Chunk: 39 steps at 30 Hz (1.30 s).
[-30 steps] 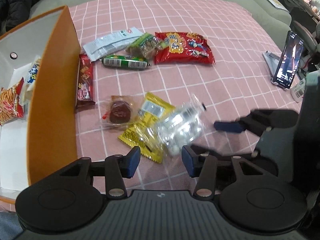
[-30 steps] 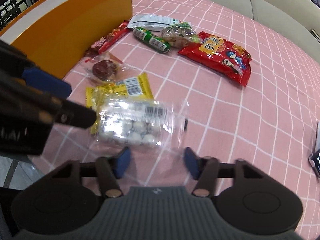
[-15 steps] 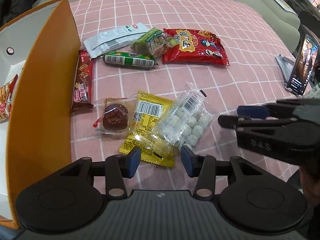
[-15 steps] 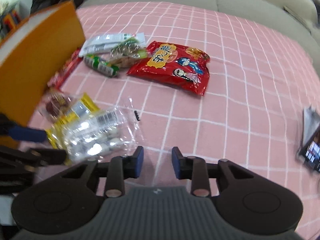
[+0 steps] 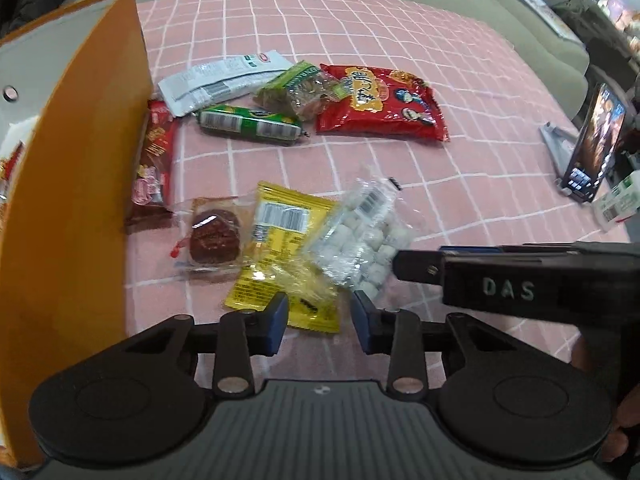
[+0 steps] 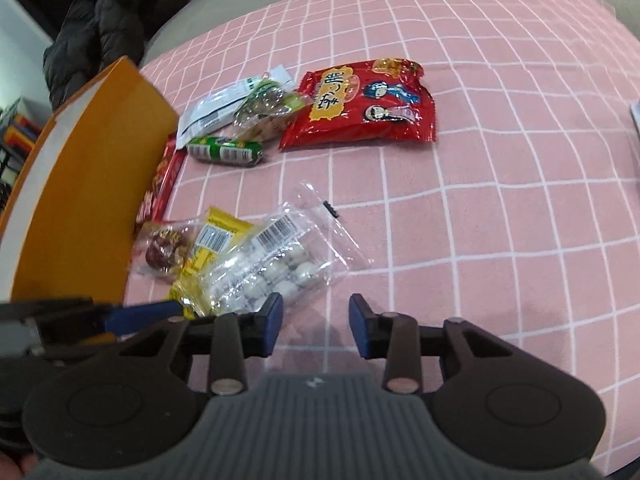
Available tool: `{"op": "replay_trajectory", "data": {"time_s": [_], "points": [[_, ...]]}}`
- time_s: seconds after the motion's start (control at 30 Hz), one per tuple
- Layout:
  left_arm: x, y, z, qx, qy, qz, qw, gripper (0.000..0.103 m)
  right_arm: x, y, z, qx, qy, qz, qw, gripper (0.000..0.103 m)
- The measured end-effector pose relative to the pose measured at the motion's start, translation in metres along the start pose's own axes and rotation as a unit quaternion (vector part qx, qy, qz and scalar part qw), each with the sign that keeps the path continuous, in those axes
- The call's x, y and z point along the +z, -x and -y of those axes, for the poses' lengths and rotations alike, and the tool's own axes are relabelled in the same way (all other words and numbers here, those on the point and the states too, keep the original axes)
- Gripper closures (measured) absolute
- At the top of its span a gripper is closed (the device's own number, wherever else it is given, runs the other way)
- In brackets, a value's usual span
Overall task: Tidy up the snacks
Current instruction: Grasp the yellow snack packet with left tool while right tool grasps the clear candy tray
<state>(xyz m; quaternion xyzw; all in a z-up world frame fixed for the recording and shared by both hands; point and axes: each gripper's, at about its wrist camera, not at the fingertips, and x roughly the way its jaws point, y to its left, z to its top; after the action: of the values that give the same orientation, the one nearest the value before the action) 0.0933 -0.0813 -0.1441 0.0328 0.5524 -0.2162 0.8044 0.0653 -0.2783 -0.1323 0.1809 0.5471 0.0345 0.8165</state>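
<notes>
Snacks lie on a pink checked cloth (image 5: 460,184) spread over what looks like a sofa, not a bench.

Far left: orange box (image 5: 80,184), its wall upright along the cloth's left edge. A red bar wrapper (image 5: 154,164) lies flat against that wall. Inside the box a red-orange pack is partly visible at the frame edge.

Back row, left to right: white sachet (image 5: 224,80), green roll pack (image 5: 248,124) in front of it, green-clear nut bag (image 5: 296,90) overlapping the big red snack bag (image 5: 384,104).

Front cluster, near the cloth's near edge: clear pack with a dark round sweet (image 5: 212,236), yellow packet (image 5: 284,256) touching it, clear bag of white candies (image 5: 360,236) lying partly on top of the yellow packet.

Left gripper (image 5: 320,316): jaws apart, nothing between them, low over the yellow packet's near corner. Candy bag's near end sits just past its right finger.

Right gripper (image 6: 315,326): jaws apart, empty. Its left finger overlaps the candy bag's near edge in the right wrist view; contact unclear. In the left wrist view its tip sits at the right side of the candy bag.

Far right edge of the cloth: phone on a stand (image 5: 592,144), screen lit.
</notes>
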Motion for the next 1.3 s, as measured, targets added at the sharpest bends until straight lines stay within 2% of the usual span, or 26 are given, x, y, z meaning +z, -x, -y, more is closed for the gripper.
{"op": "replay_trajectory", "data": {"time_s": [0.23, 0.33, 0.43, 0.57, 0.7, 0.8, 0.9, 0.97, 1.13, 1.3], "points": [[0.004, -0.012, 0.008, -0.043, 0.005, 0.004, 0.9991, 0.063, 0.010, 0.003, 0.005, -0.011, -0.011, 0.014, 1.000, 0.060], [0.007, -0.015, 0.016, -0.058, -0.005, 0.002, 0.9983, 0.063, 0.012, 0.003, 0.008, -0.013, -0.022, 0.011, 1.000, 0.053], [0.007, -0.011, 0.020, -0.027, -0.014, 0.003, 0.9995, 0.063, 0.015, 0.002, 0.007, -0.015, -0.026, 0.010, 1.000, 0.045], [0.002, 0.001, 0.012, 0.022, -0.007, 0.031, 0.9993, 0.043, 0.020, -0.004, 0.001, -0.031, -0.025, 0.011, 0.999, 0.033], [0.002, 0.001, 0.007, 0.063, -0.011, 0.039, 0.9972, 0.035, 0.029, -0.018, -0.003, -0.045, -0.030, 0.005, 0.999, 0.030], [0.001, -0.002, 0.006, 0.081, -0.013, 0.031, 0.9962, 0.035, 0.034, -0.028, -0.011, -0.066, -0.007, 0.008, 0.998, 0.026], [0.001, -0.008, 0.007, 0.093, -0.021, 0.025, 0.9952, 0.035, 0.035, -0.035, -0.021, -0.097, 0.038, 0.011, 0.995, 0.026], [0.002, -0.011, 0.009, 0.093, -0.030, 0.026, 0.9949, 0.035, 0.034, -0.034, -0.019, -0.105, 0.051, 0.012, 0.993, 0.032], [0.004, -0.018, 0.016, 0.082, -0.051, 0.031, 0.9948, 0.030, 0.026, -0.024, -0.004, -0.101, 0.088, 0.011, 0.991, 0.034], [0.007, -0.028, 0.022, 0.081, -0.076, 0.035, 0.9932, 0.025, 0.018, -0.012, 0.015, -0.068, 0.123, 0.013, 0.990, 0.040]]}}
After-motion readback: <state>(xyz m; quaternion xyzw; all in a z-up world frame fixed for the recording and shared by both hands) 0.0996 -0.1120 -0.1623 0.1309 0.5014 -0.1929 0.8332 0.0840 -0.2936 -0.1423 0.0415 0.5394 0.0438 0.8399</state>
